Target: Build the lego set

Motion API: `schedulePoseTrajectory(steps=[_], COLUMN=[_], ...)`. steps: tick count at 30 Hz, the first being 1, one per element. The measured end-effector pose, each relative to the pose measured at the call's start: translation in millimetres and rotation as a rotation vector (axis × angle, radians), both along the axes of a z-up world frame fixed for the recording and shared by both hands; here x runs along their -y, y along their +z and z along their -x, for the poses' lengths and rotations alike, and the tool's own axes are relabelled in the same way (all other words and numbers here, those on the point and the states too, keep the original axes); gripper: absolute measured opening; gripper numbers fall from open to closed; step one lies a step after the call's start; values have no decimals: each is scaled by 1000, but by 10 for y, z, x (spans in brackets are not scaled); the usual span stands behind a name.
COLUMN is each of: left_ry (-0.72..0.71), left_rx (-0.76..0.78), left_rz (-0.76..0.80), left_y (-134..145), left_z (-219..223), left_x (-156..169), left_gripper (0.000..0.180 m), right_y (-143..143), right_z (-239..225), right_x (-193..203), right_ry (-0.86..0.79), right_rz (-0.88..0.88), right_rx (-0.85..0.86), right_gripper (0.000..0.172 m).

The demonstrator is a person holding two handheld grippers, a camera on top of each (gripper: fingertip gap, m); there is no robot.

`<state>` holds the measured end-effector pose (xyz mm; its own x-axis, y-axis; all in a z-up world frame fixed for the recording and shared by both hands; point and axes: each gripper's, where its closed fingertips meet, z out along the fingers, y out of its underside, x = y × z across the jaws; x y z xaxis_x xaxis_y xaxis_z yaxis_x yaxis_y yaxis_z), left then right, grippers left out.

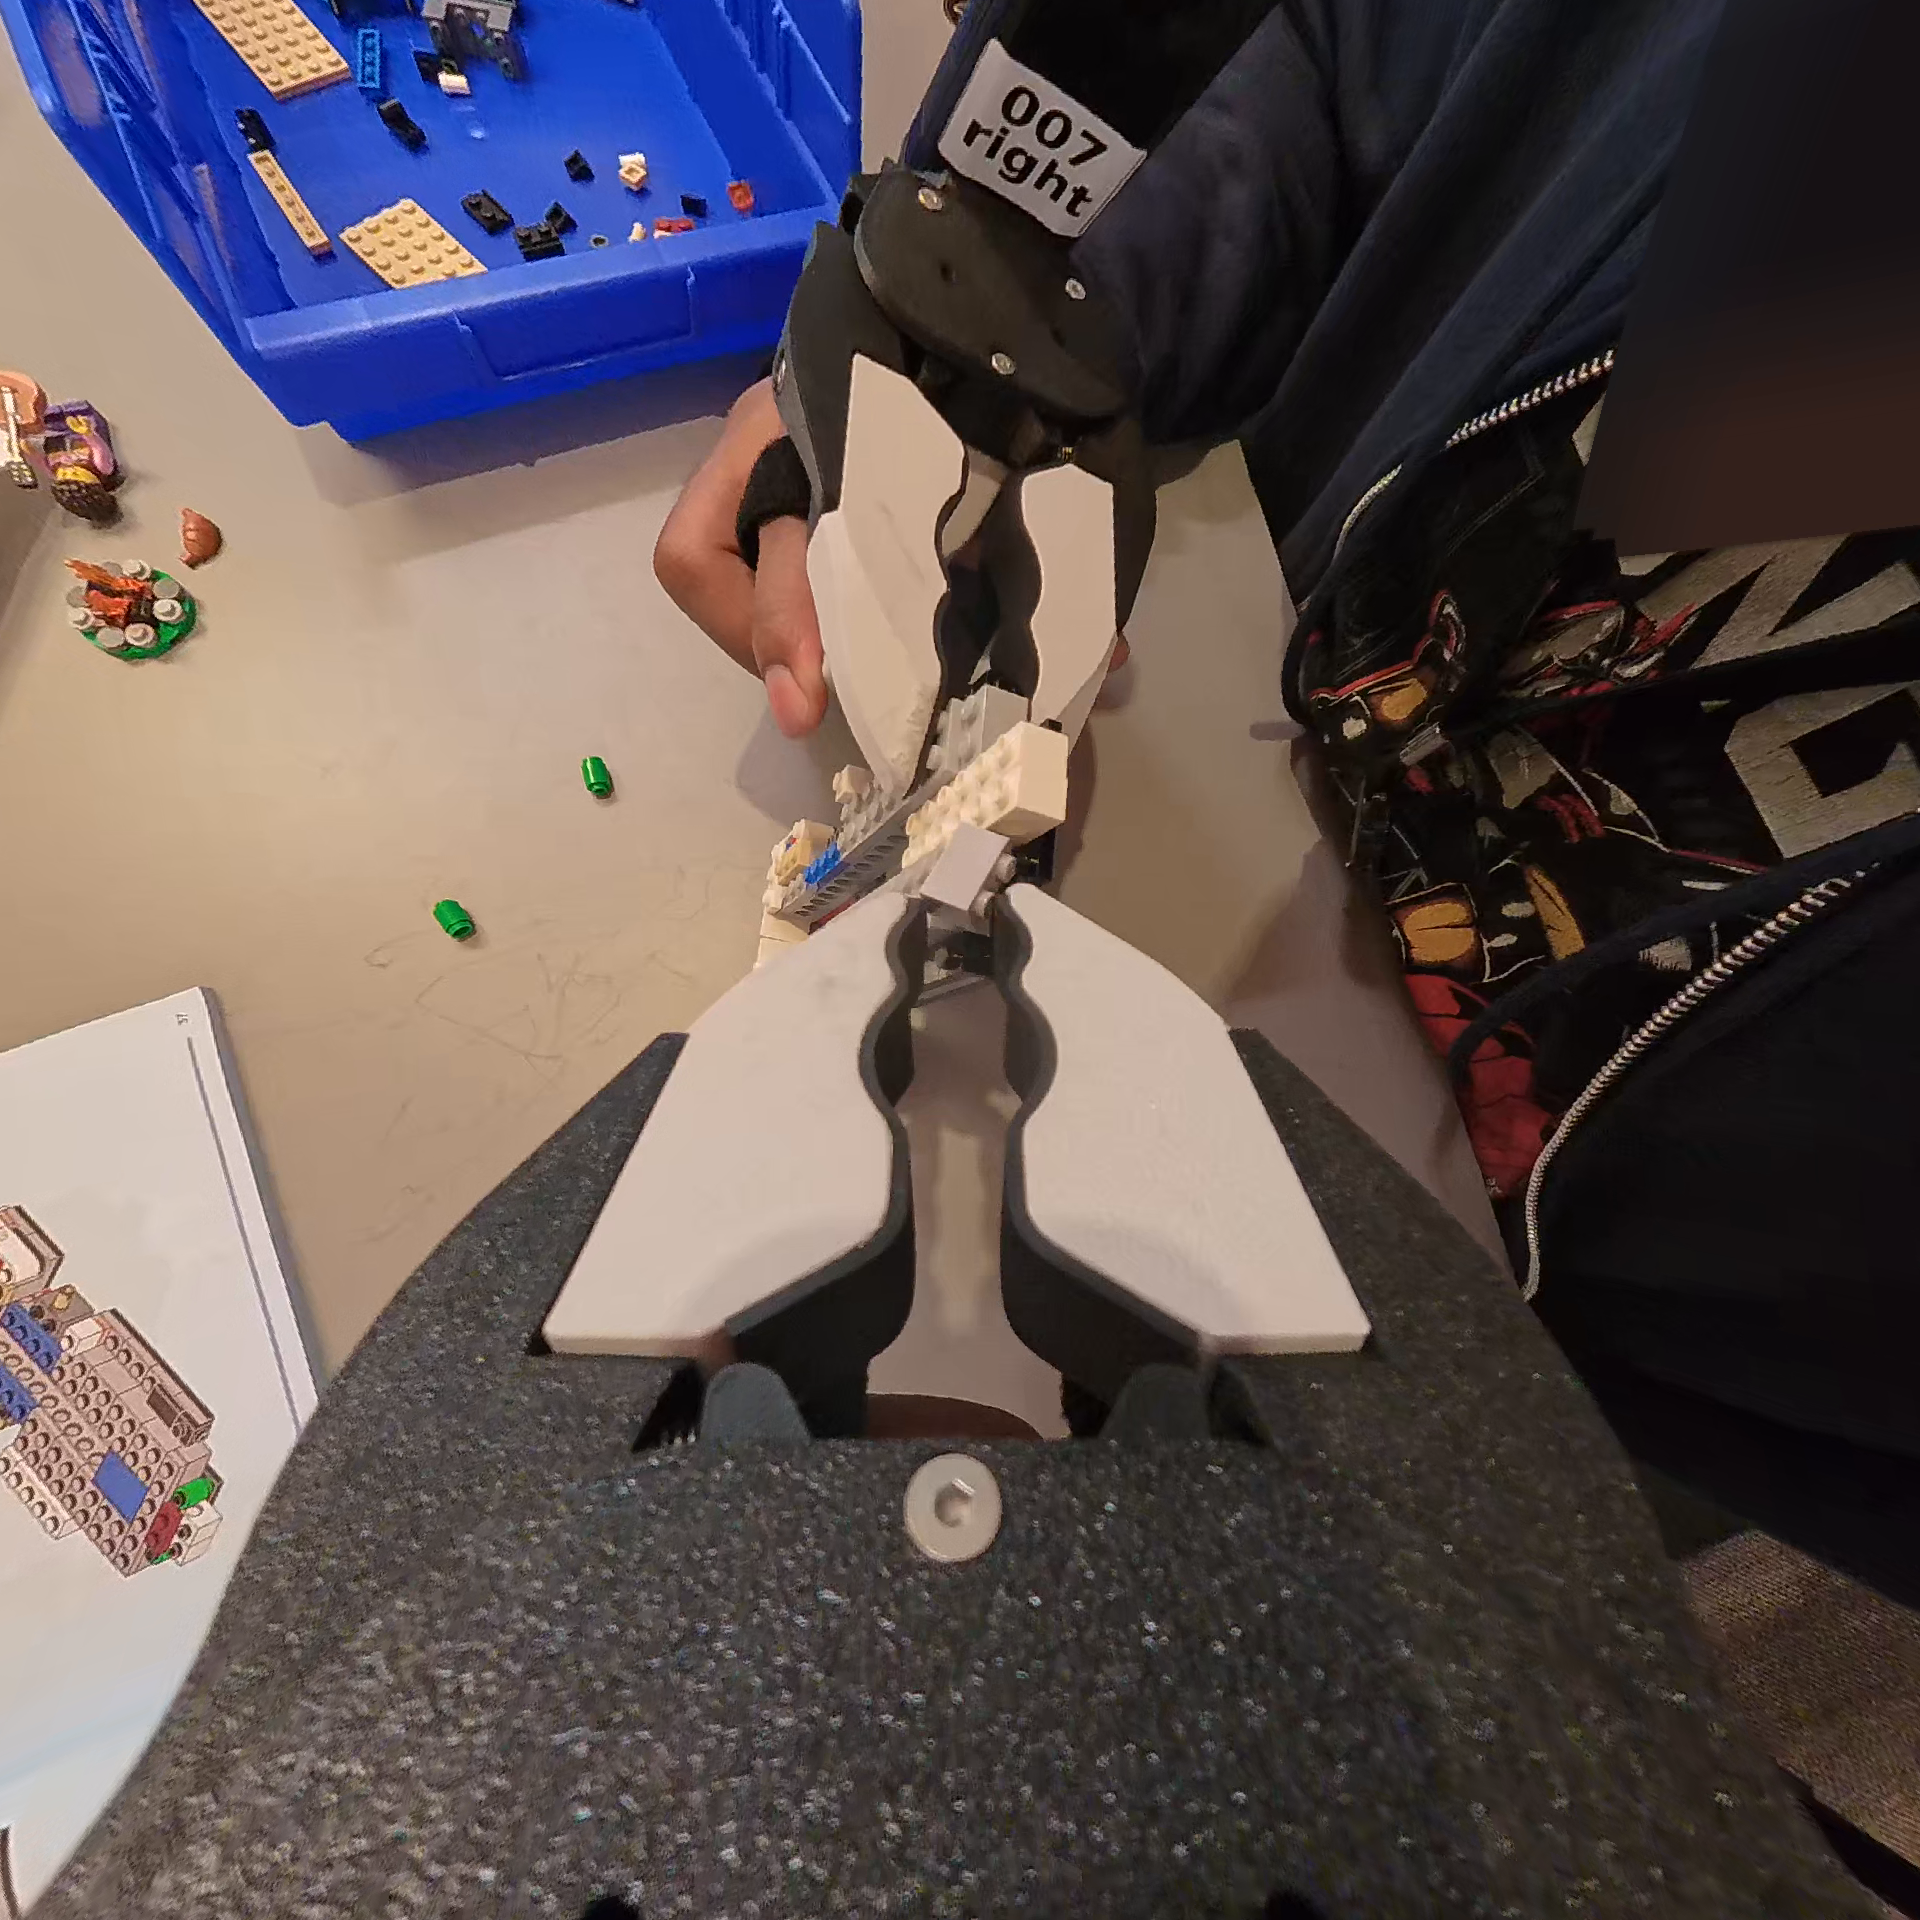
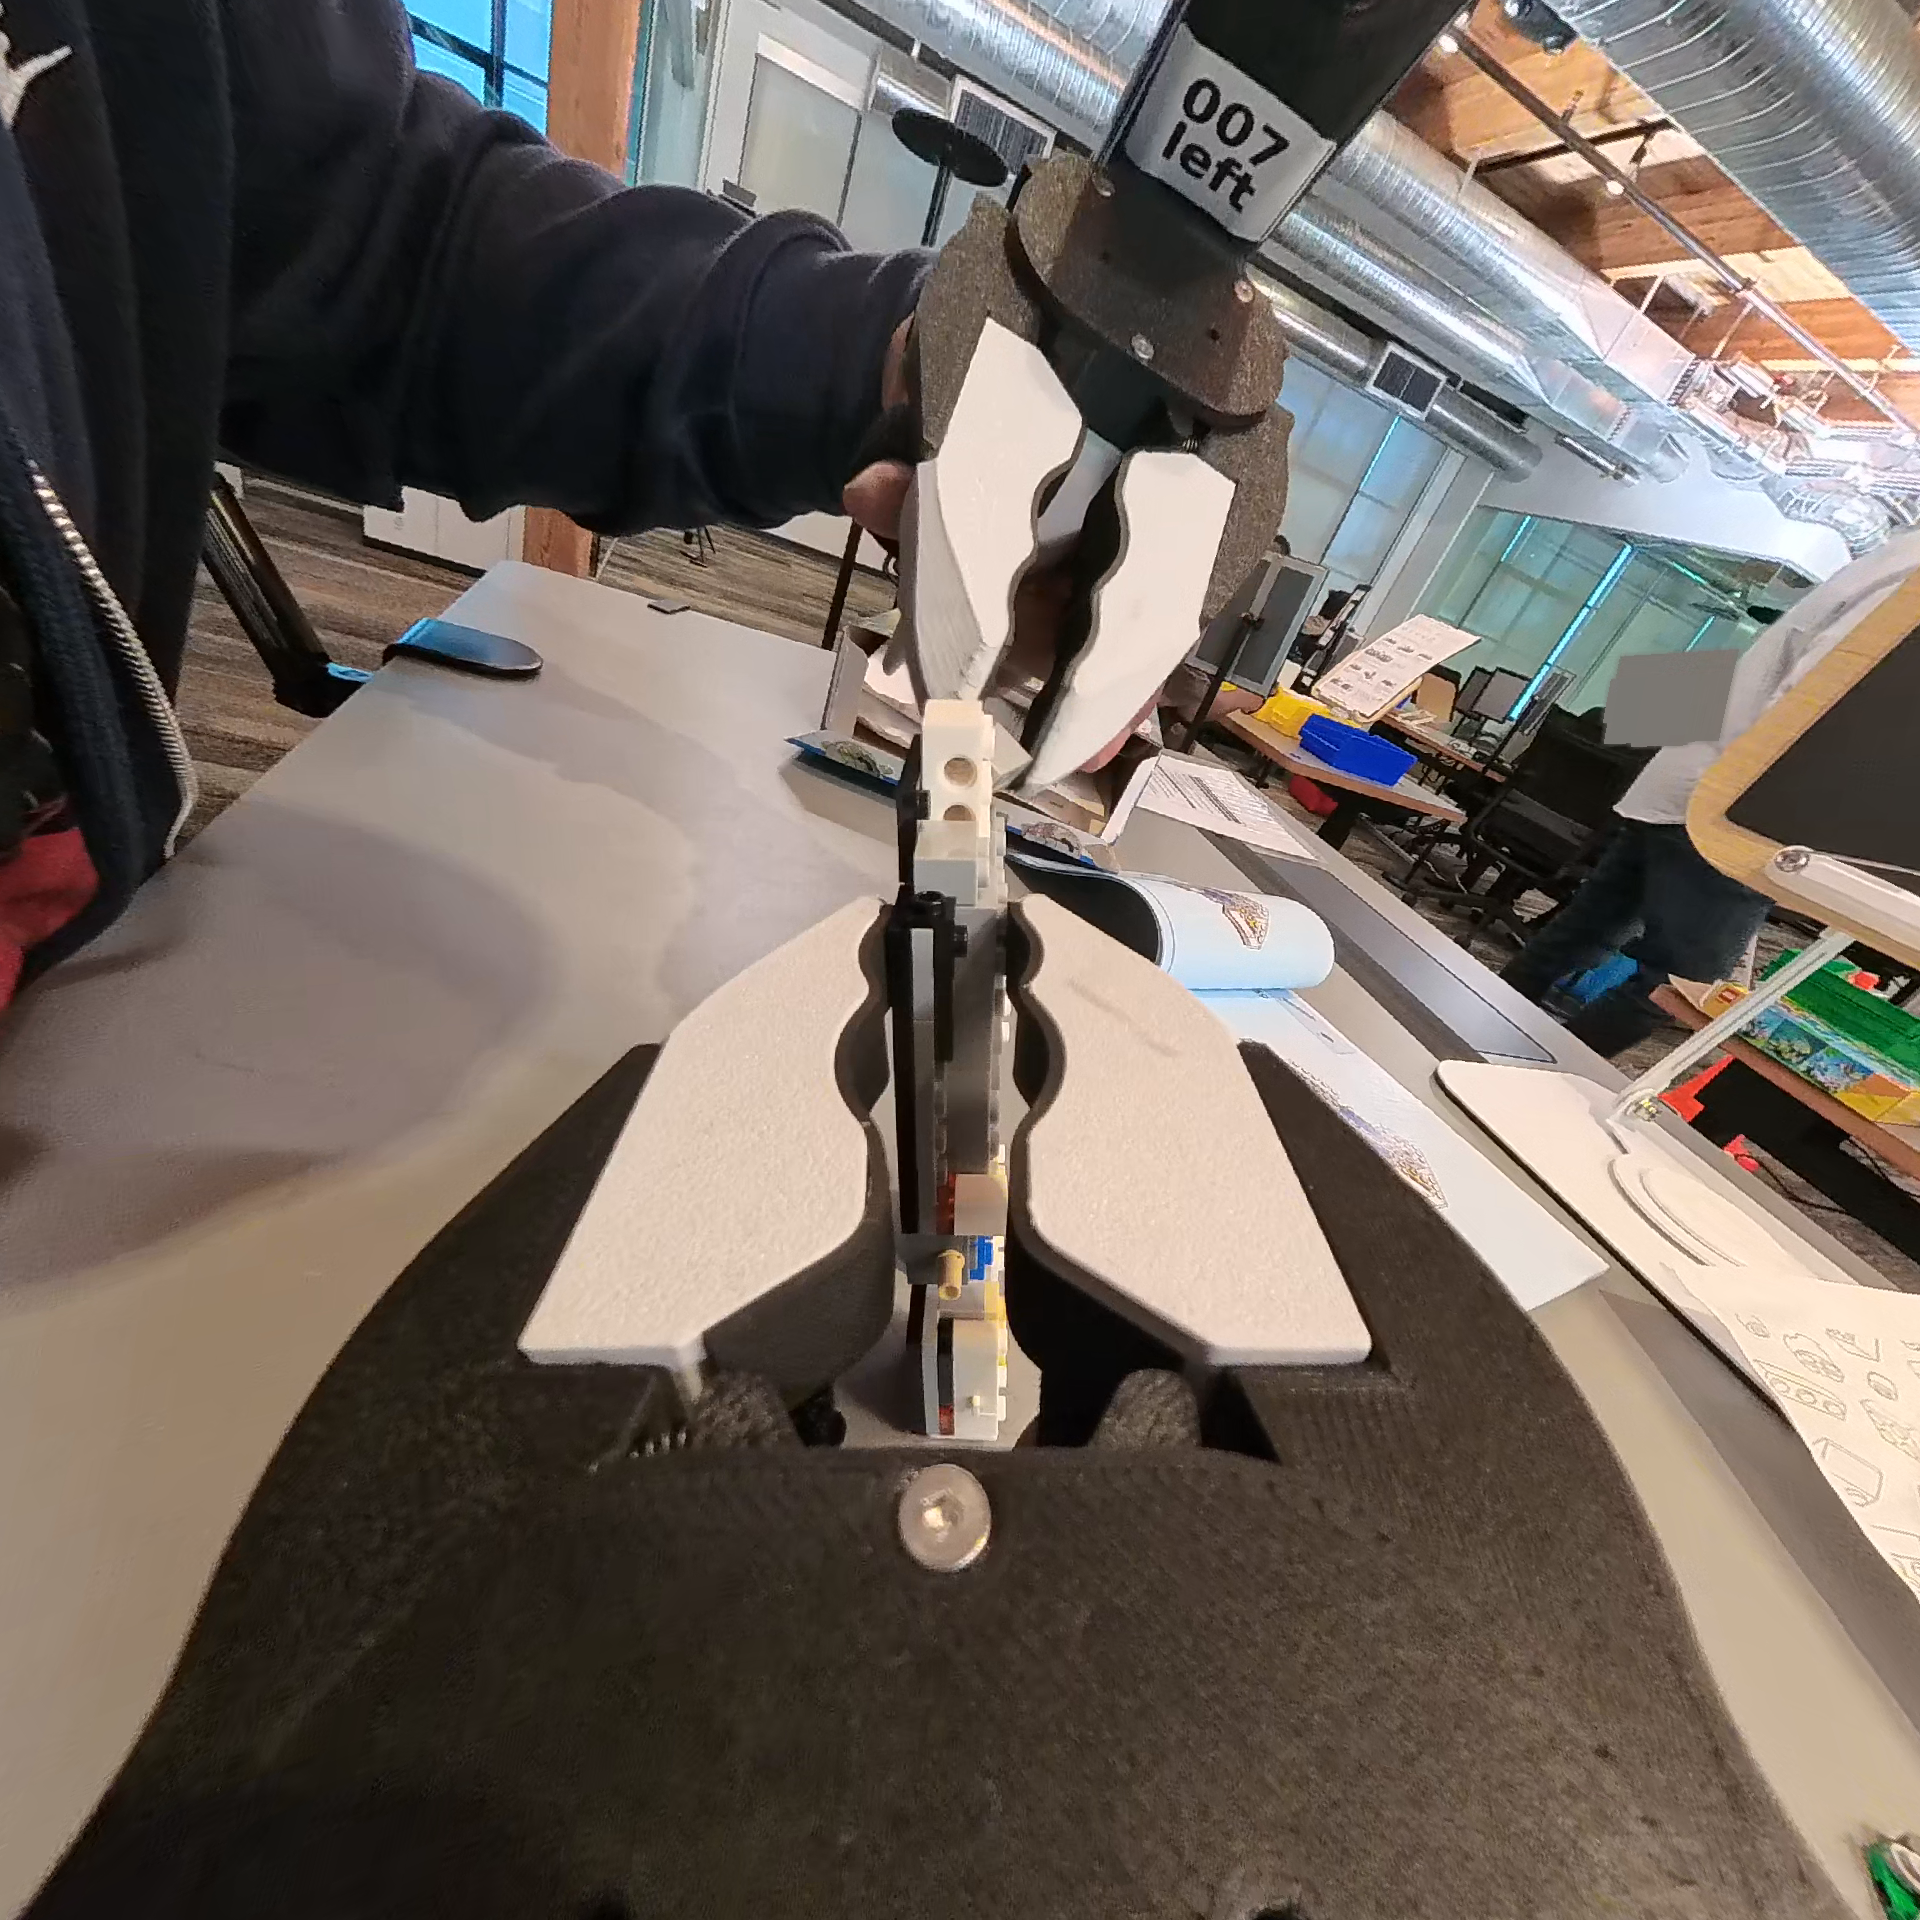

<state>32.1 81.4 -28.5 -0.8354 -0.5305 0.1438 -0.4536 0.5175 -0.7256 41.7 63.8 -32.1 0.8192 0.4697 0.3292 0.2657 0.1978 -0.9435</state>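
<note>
The brick model (image 2: 951,1039) is standing edgewise above the desk (image 2: 416,883), running deep between the right tool (image 2: 948,914) fingers, which are pinching it; the left tool (image 1: 956,914) is clamping its far end; green studs (image 1: 596,775) are lying nearby.

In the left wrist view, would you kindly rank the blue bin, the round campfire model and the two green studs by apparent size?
1. Blue bin
2. Campfire model
3. Green studs, which look alike.
</note>
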Motion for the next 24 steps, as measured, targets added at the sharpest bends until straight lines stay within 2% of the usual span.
schedulePoseTrajectory(steps=[8, 14, 18, 24], left_ry=[76, 87, 61, -116], left_rx=[-127, -124, -45, 212], left_rz=[32, -18, -19, -10], left_y=[-10, -84, -66, 19], left_z=[16, 12, -6, 53], left_x=[-3, -28, -37, -52], left_gripper=[12, 20, 22, 33], right_y=[1, 3, 5, 8], right_z=[8, 13, 14, 17], right_x=[3, 5, 7, 11], right_ry=[1, 3, 3, 5], right_rz=[-1, -1, -2, -2], right_rx=[2, 2, 3, 1], right_gripper=[19, 19, 19, 19])
